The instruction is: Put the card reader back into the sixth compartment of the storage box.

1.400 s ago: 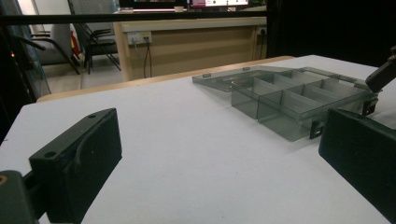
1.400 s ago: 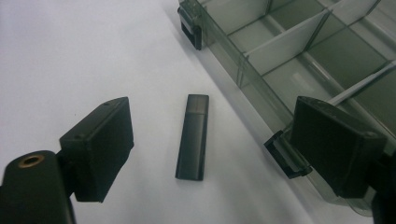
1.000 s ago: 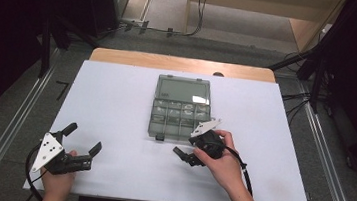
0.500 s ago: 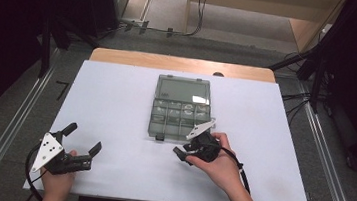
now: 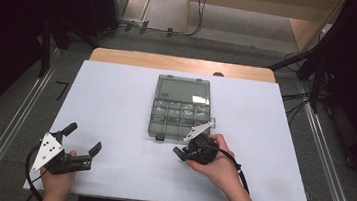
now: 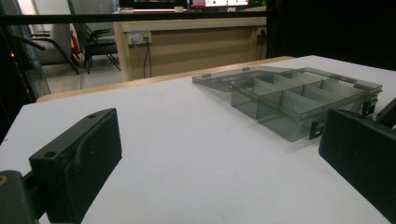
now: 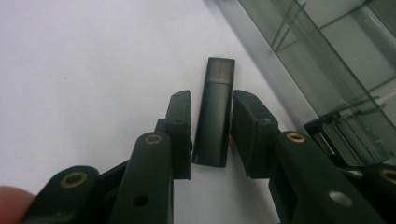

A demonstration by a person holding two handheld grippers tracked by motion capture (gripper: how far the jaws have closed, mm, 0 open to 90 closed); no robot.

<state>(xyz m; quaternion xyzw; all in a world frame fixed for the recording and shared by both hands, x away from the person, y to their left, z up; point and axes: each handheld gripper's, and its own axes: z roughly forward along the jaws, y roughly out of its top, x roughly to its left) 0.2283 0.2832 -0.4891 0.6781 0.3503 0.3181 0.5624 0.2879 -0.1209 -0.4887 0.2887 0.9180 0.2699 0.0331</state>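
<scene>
In the high view the right gripper (image 5: 179, 152) is covering the small thing it is working on, and the person's right hand (image 5: 215, 164) is hiding most of the tool's body. The right gripper view is showing it plainly: a slim, flat, matte black bar (image 7: 213, 112) with a slightly translucent cap end, lying on the white table (image 5: 116, 104) just beside the front wall of the smoky clear plastic organizer box (image 5: 180, 115). The right gripper (image 7: 211, 133) has just been closing its 2 jaws around the bar; they are flanking its lower half very closely, but whether the pads are pressing on it is hard to tell. No writing is readable on bar or box. The box's lid is lying open and flat behind its divided compartments. The left gripper (image 5: 82, 138) is resting near the table's front left corner, jaws spread wide with nothing between them.
</scene>
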